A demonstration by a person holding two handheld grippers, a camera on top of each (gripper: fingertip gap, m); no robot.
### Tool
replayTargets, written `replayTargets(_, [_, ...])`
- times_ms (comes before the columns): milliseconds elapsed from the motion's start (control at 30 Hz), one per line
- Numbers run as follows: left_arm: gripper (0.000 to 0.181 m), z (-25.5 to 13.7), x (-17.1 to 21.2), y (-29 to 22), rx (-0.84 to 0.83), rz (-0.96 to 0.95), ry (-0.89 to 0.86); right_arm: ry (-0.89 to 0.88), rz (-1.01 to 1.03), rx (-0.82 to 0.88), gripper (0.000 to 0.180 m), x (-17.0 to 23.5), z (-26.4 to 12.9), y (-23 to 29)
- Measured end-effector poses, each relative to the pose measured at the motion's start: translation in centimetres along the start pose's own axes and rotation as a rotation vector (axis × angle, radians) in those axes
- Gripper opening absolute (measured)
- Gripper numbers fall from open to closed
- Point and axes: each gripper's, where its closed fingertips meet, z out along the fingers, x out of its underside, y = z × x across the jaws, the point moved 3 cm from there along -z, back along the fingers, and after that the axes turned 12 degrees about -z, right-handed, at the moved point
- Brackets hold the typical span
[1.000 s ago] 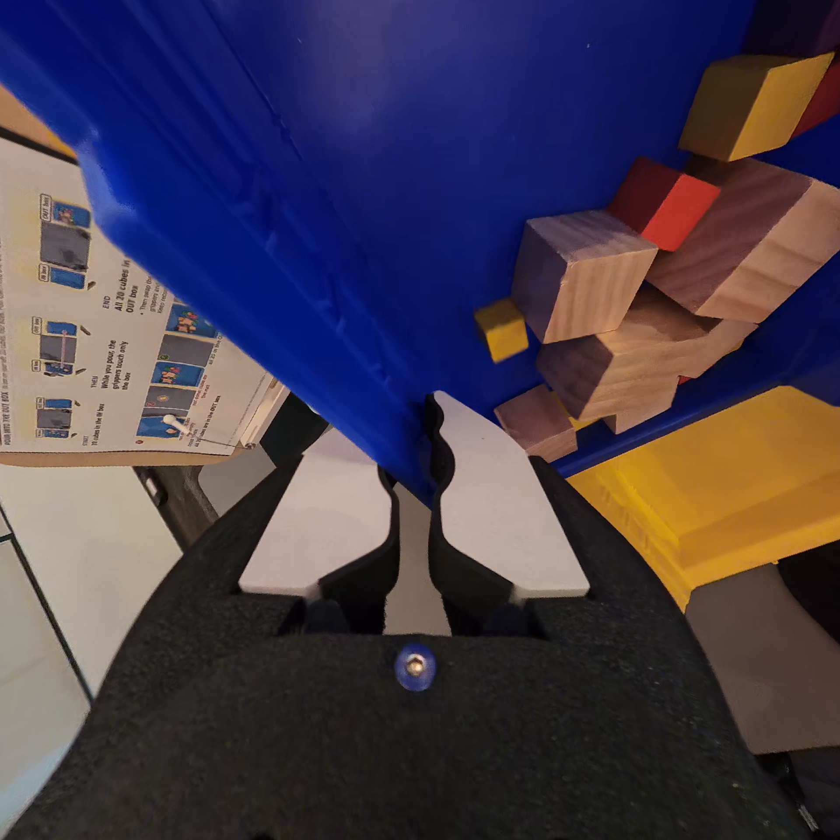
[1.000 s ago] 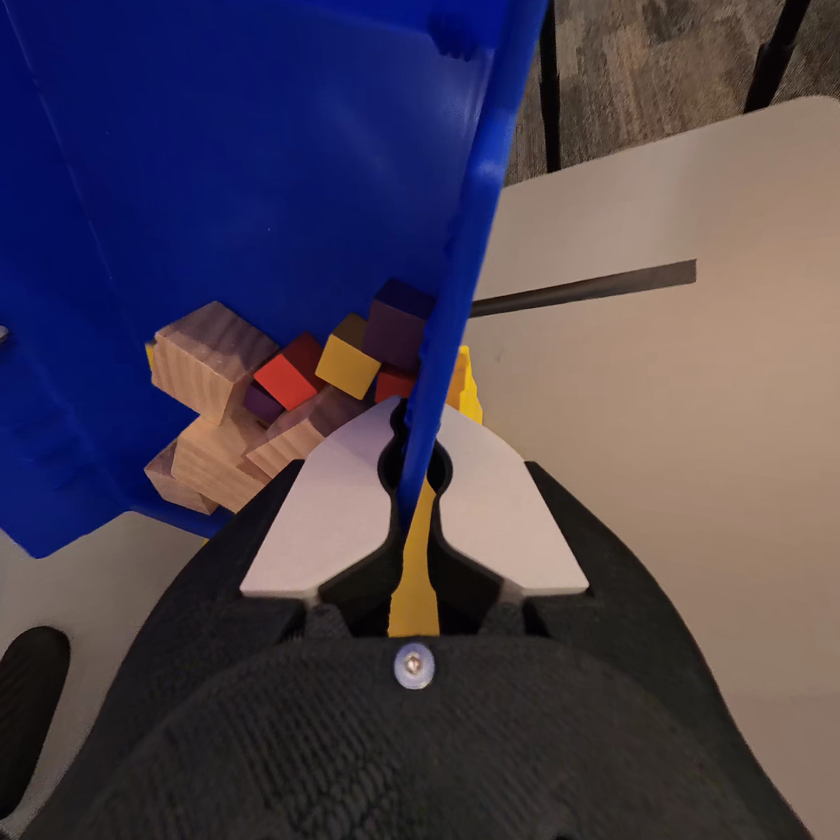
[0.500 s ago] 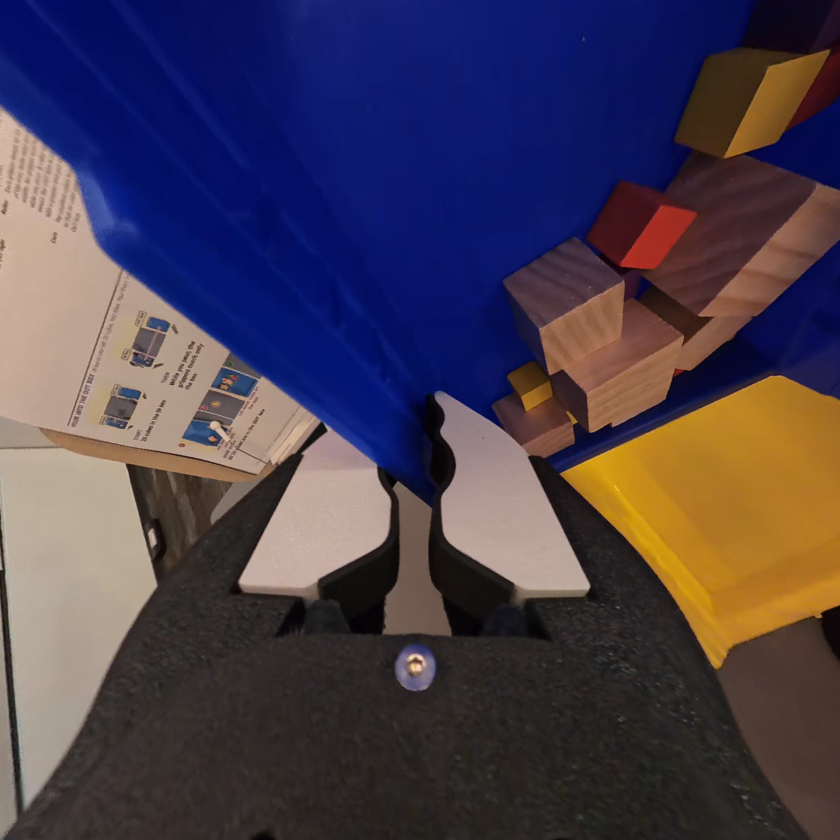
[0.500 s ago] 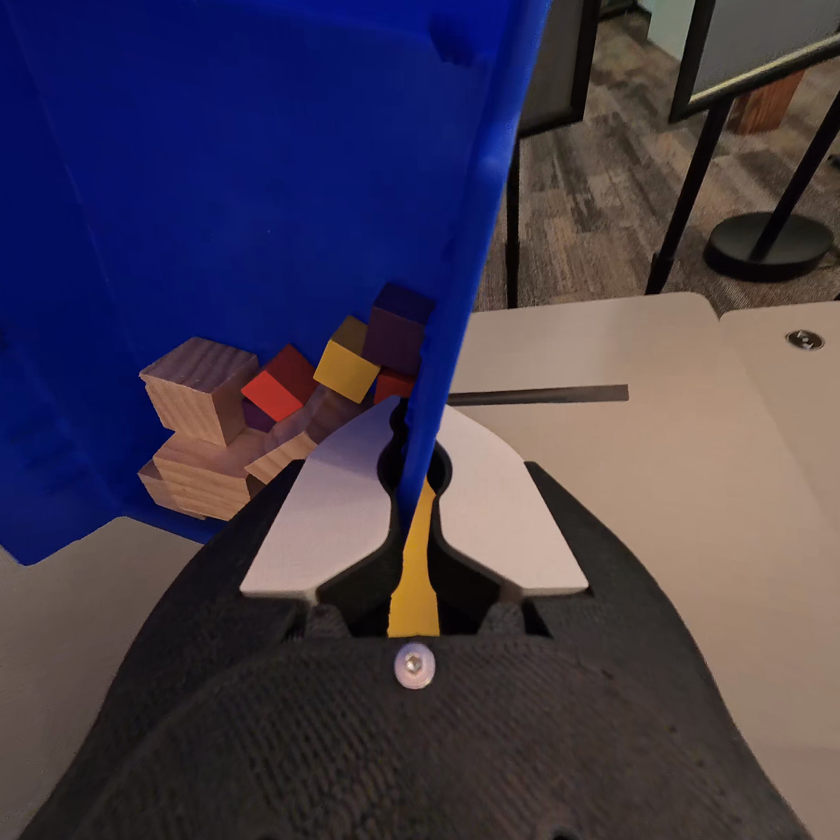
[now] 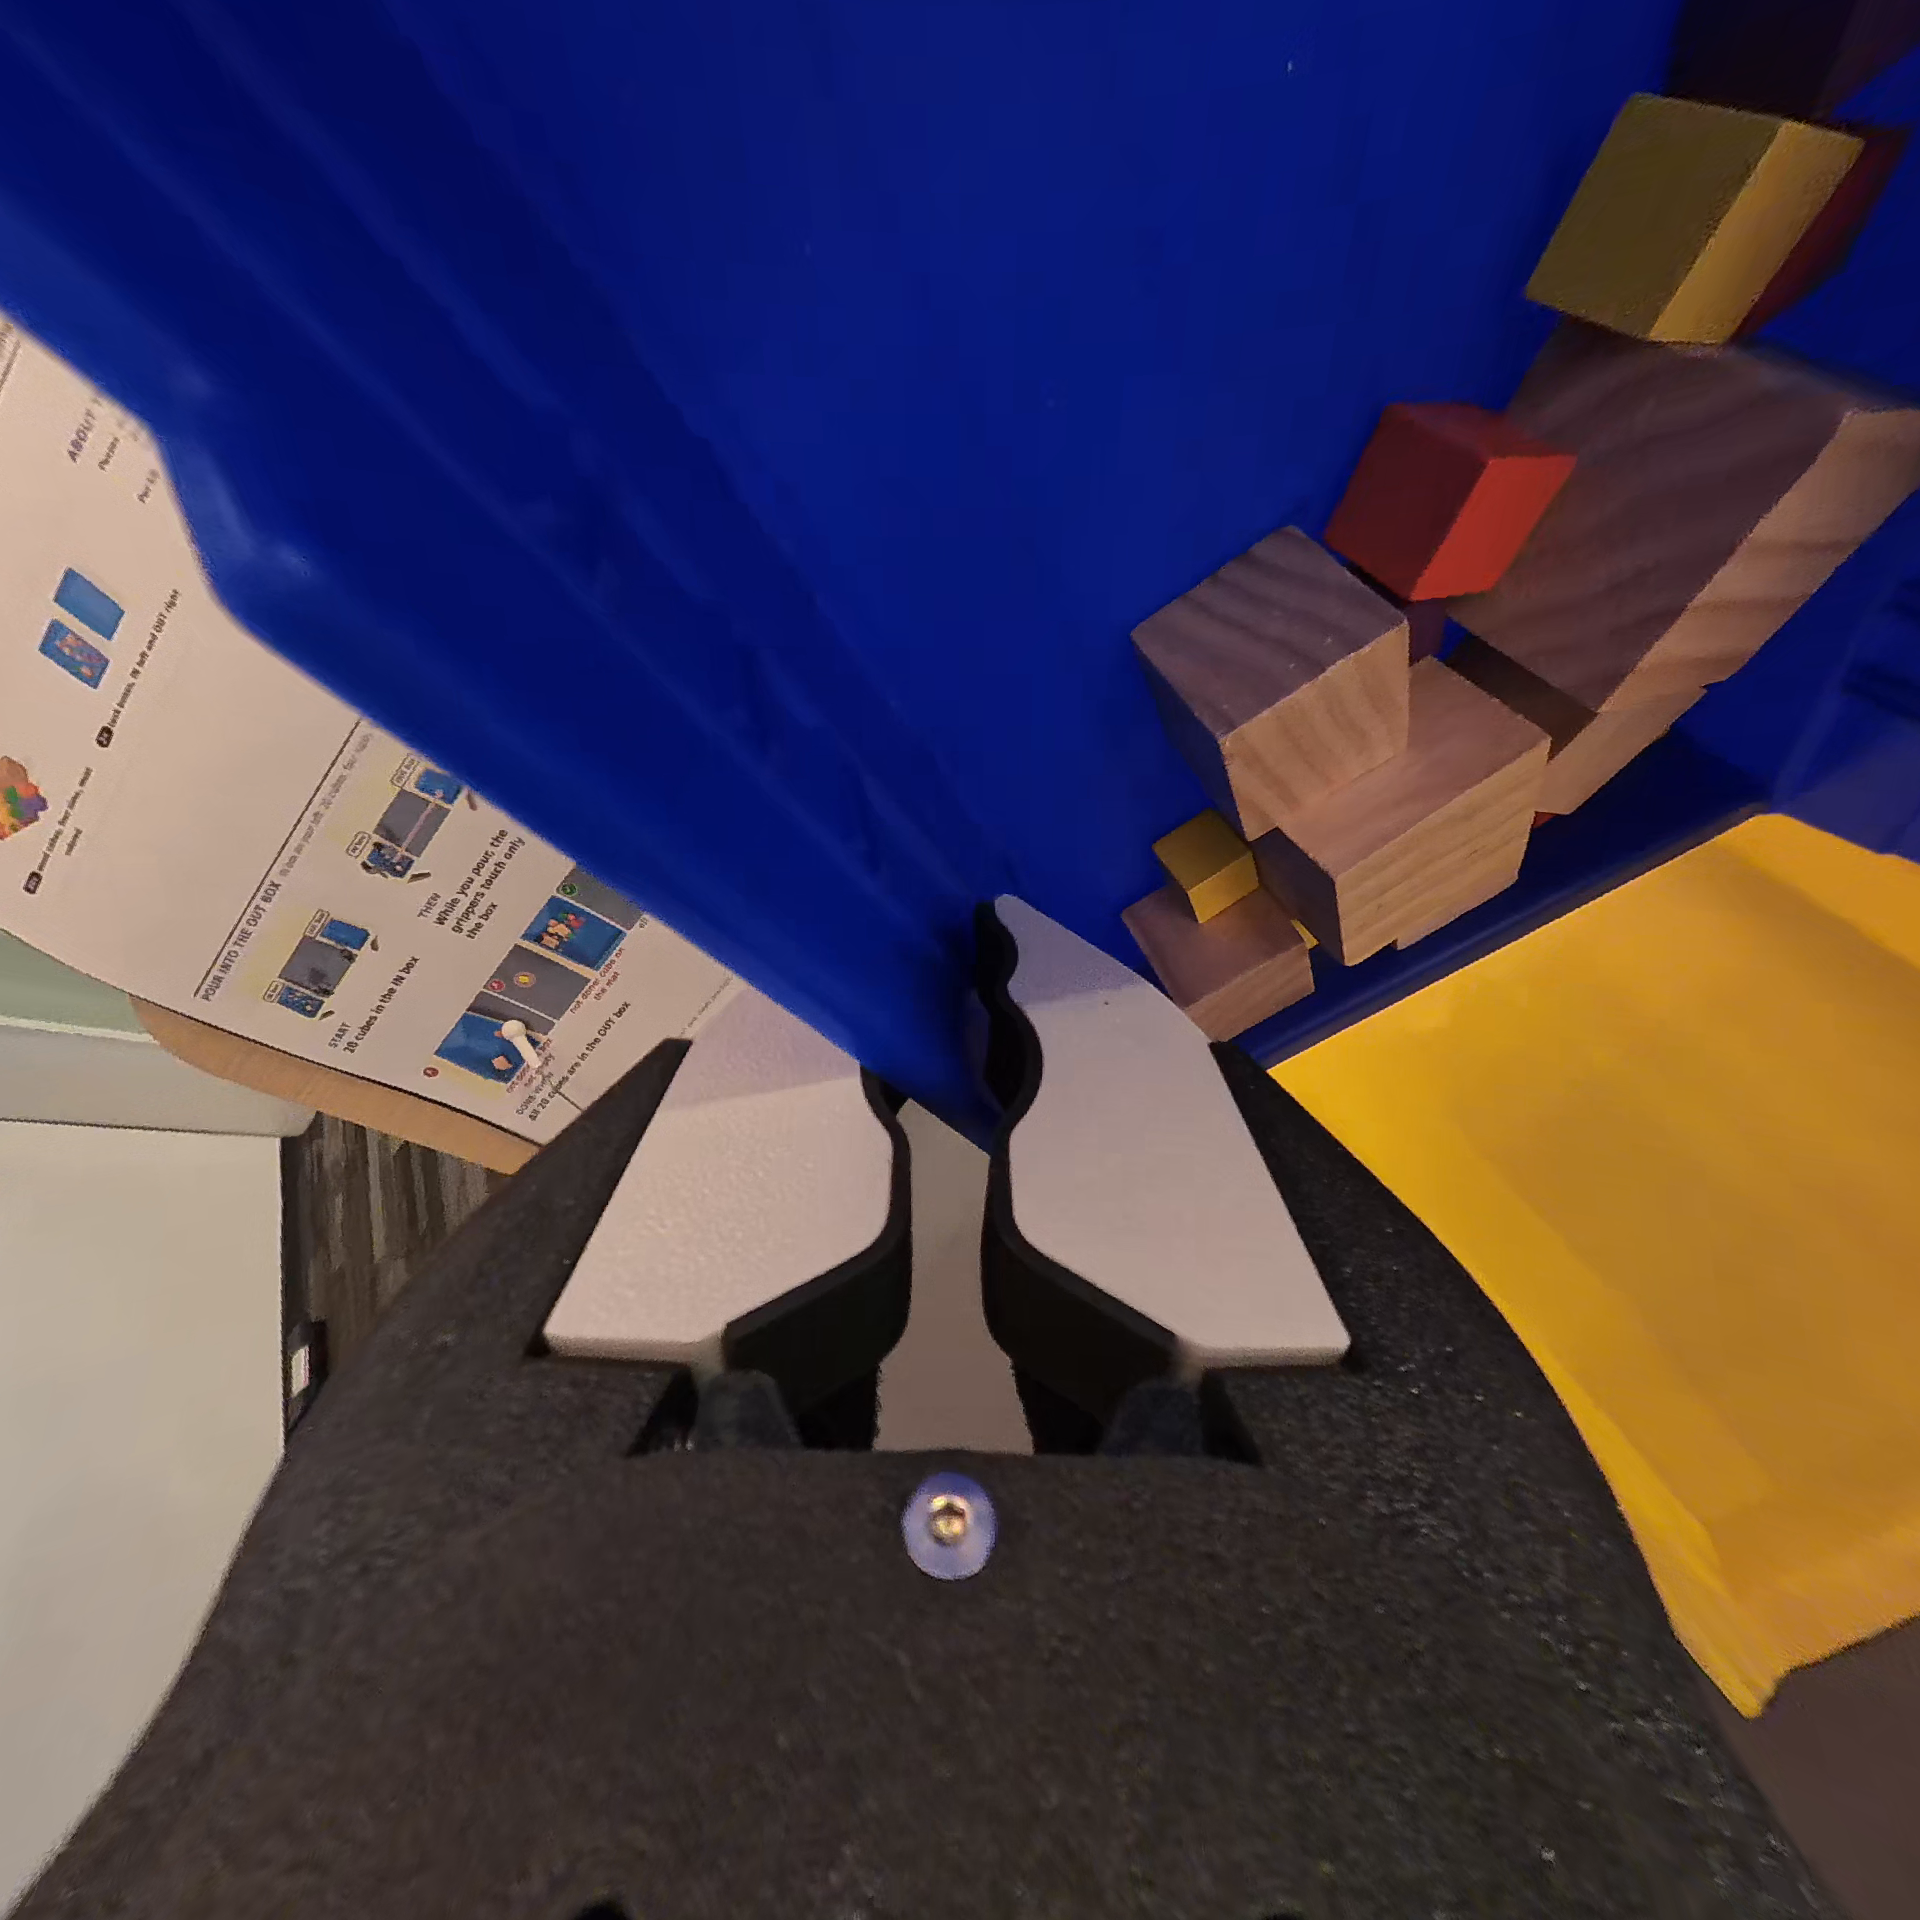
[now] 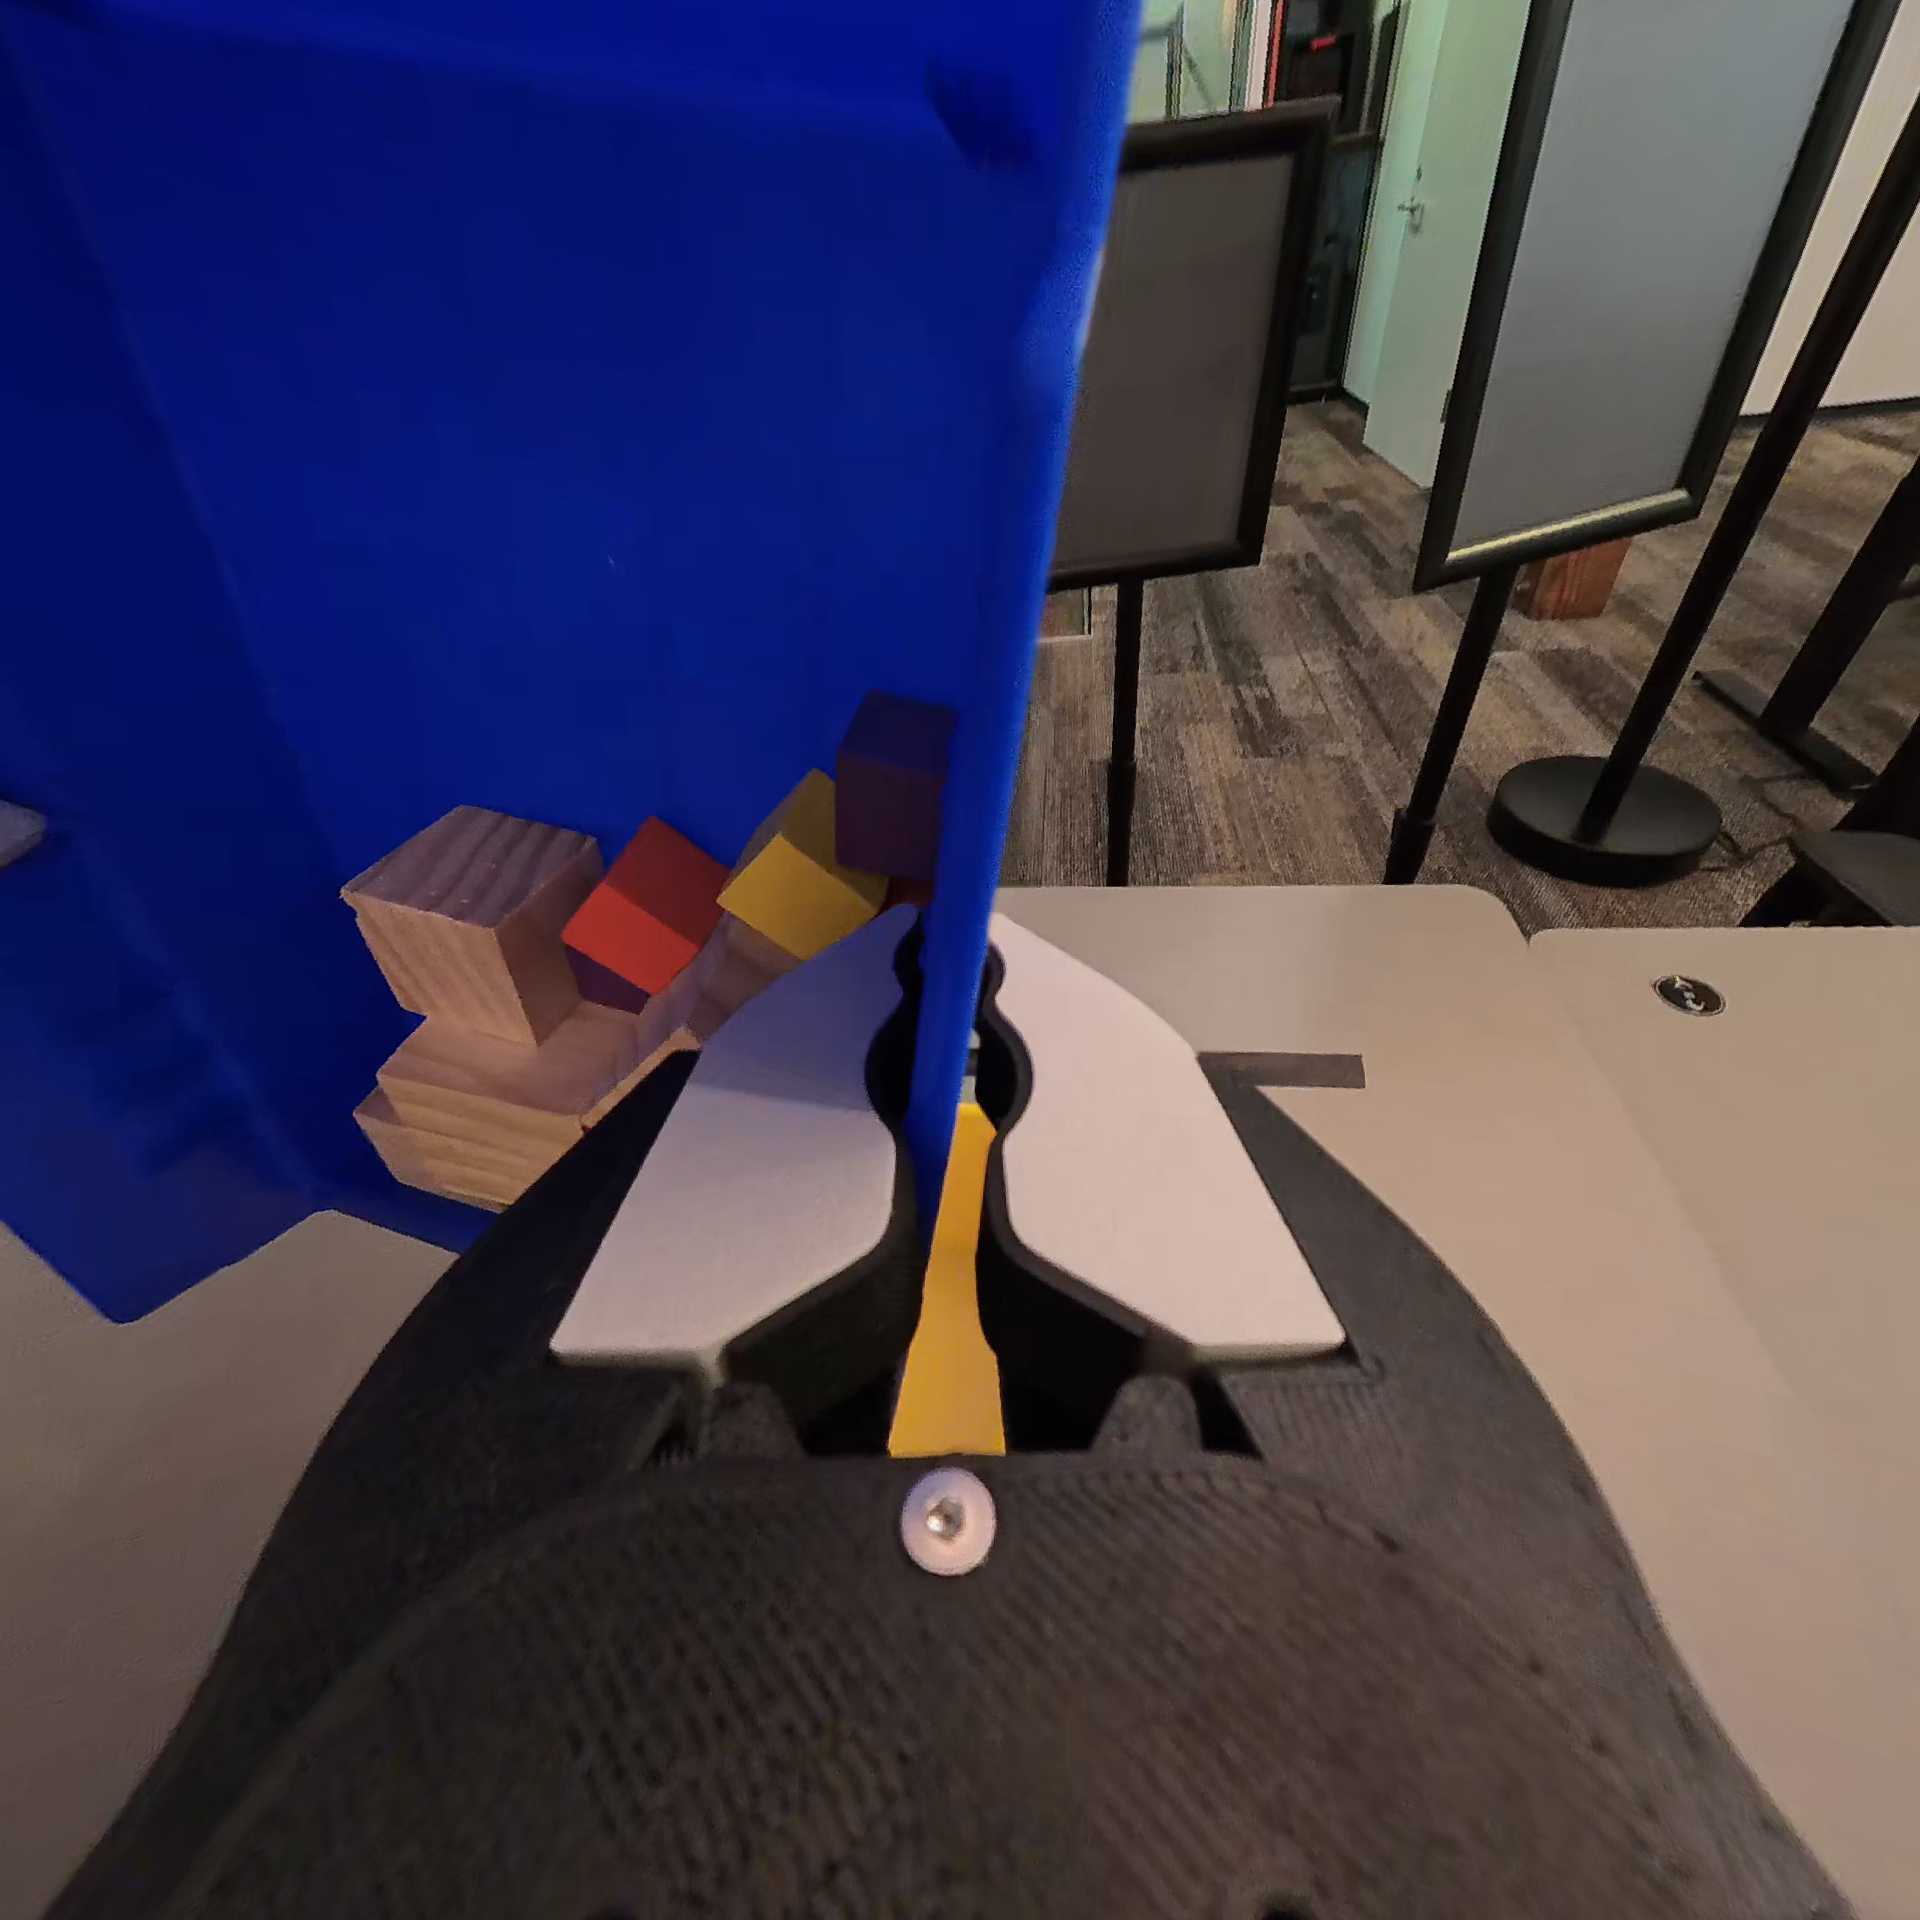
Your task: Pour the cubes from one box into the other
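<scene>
I have both claws, left claw and right claw, clamped on the blue box; tipped unevenly, its cubes could miss the yellow box just below.

A printed instruction sheet with small pictures lies on a tan board at the left edge of the left wrist view, with a strip of dark patterned floor below it. In the right wrist view a pale grey worktop carries a dark slot and a small round black fitting. Behind it, black-framed panels on stands, one with a round base, stand on grey patterned carpet.
</scene>
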Motion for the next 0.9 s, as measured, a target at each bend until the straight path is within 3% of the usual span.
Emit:
replayTargets(467, [0.009,0.0,0.8,0.0,0.013,-0.018,-0.123,-0.132,-0.081,0.053,0.002,-1.3,-0.6,0.1])
replayTargets(900, [0.01,0.9,1.6,-0.2,0.034,-0.028,-0.122,-0.11,-0.094,0.045,0.004,-0.7,0.0,0.2])
